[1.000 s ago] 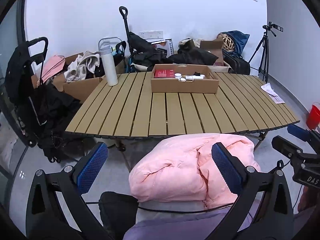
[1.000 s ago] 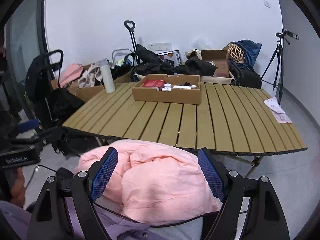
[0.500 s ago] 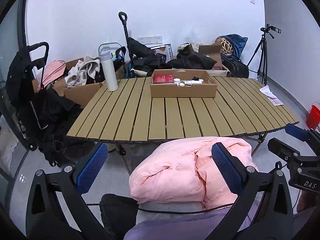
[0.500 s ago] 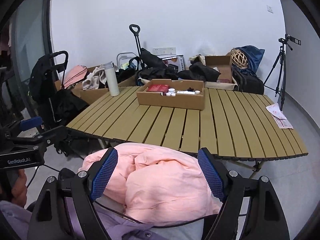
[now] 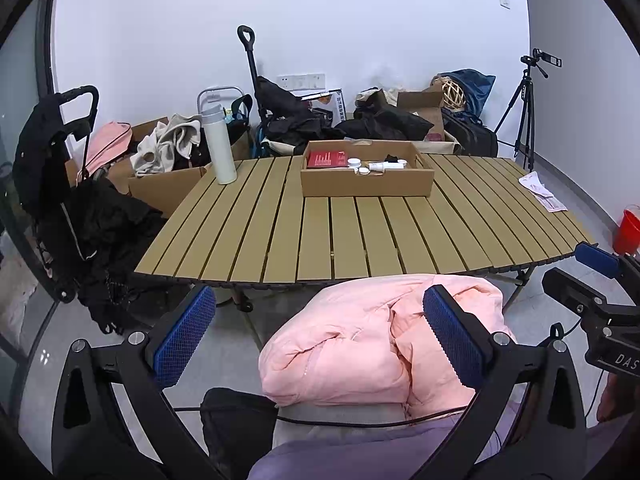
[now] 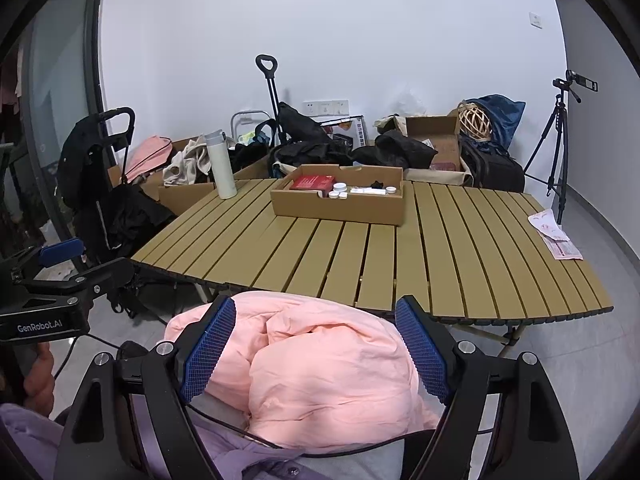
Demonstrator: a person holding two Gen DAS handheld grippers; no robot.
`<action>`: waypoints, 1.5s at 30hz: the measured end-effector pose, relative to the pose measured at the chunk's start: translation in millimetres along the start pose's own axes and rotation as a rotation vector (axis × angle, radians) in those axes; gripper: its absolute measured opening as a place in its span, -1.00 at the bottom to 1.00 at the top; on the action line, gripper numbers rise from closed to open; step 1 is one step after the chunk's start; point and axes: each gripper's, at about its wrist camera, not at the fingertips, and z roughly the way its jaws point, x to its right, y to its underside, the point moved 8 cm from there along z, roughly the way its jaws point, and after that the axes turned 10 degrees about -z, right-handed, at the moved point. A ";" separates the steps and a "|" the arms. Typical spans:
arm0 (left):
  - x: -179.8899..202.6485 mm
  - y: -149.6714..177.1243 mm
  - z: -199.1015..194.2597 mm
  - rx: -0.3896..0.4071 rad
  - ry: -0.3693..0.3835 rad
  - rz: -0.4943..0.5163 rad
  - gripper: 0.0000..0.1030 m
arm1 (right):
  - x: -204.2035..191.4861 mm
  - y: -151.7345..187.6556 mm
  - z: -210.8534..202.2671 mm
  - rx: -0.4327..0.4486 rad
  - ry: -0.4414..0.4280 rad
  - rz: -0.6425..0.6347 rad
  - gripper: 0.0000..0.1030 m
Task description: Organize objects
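A shallow cardboard box [image 5: 366,184] [image 6: 338,204] stands at the far middle of the slatted wooden table [image 5: 360,236] [image 6: 440,248]. It holds a red booklet [image 5: 327,159] [image 6: 312,182], small white jars [image 5: 354,163] [image 6: 340,188] and a white tube [image 5: 386,166]. A white bottle [image 5: 218,144] [image 6: 220,166] stands at the table's far left. My left gripper [image 5: 318,336] and right gripper [image 6: 316,344] are open and empty, held low over a pink jacket [image 5: 380,340] [image 6: 320,372] in front of the table's near edge.
Papers [image 5: 542,192] [image 6: 554,236] lie at the table's right edge. Black bags, cardboard boxes and clothes crowd the floor behind and left of the table. A tripod [image 5: 524,112] [image 6: 560,144] stands at the back right, a red bucket [image 5: 626,230] on the floor.
Both grippers have risen slightly and pulled back a little, so the table appears farther and lower. Both stay open; nothing on the table has moved.
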 end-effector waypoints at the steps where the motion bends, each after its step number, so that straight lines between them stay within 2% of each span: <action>1: 0.0 0.0 0.0 0.000 0.001 0.000 1.00 | 0.8 -0.5 -0.4 0.002 -0.001 0.000 0.66; 45: -4.2 -3.4 -2.5 0.005 -0.012 0.013 1.00 | 11.2 1.0 0.5 -0.016 0.028 0.037 0.66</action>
